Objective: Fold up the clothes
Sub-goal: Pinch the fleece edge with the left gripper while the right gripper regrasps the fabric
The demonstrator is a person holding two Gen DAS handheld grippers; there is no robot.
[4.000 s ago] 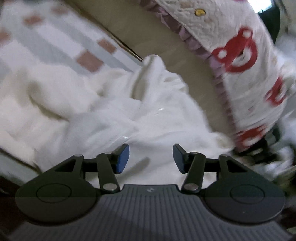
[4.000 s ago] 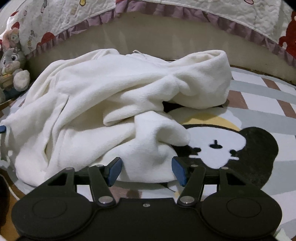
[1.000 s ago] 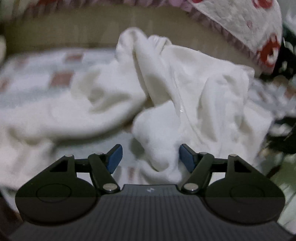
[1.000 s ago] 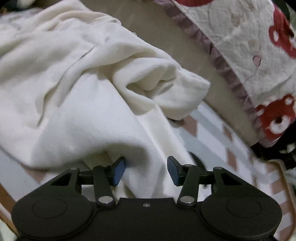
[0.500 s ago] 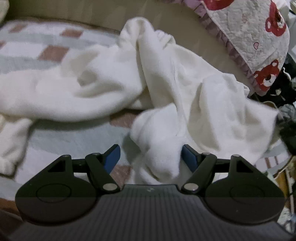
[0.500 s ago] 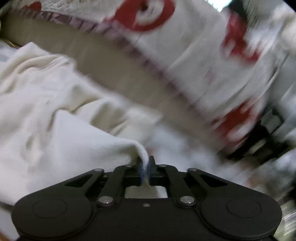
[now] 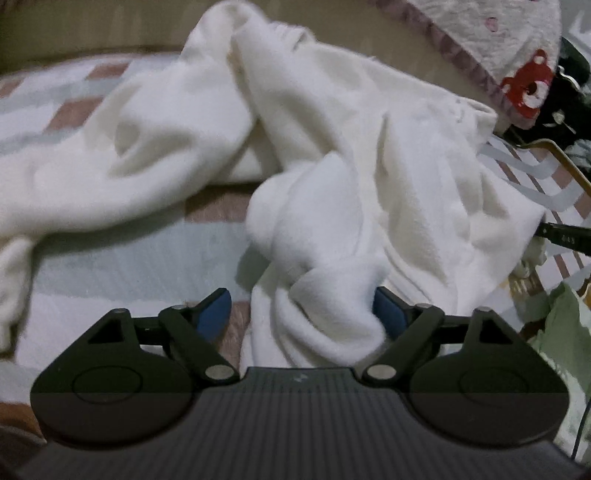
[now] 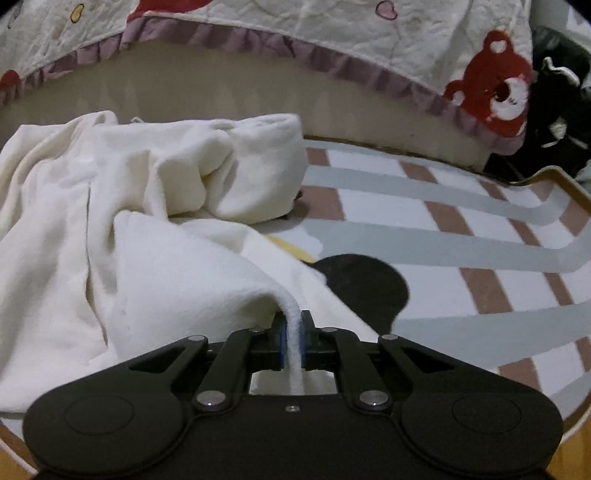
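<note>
the work surface is being provided by one floor rug (image 8: 461, 236), printed with grey-green and brown stripes on white and one black rounded shape near its middle. one white fleece garment (image 8: 155, 236) is being spread in a crumpled heap across the left part of the rug in the right wrist view, with one rolled sleeve end lying at its far side.

nearest the right camera, one edge of the garment is being pinched between the blue pads of the right gripper (image 8: 293, 339); the jaws are being eased slightly apart, yet the cloth is being pressed from both sides.

nearest the left camera, the left gripper (image 7: 301, 314) is being opened, its jaws being spread wide. one bunched fold of the garment (image 7: 317, 206) is being straddled by them; the far pad is being brushed by the cloth, the other is being kept clear.

beyond the rug, one beige bed side (image 8: 221, 88) is being seen. one quilted cover (image 8: 332, 33), with a purple frill and red bear prints, is being draped over it. two bears are being shown whole in the right wrist view, one in the left.
</note>
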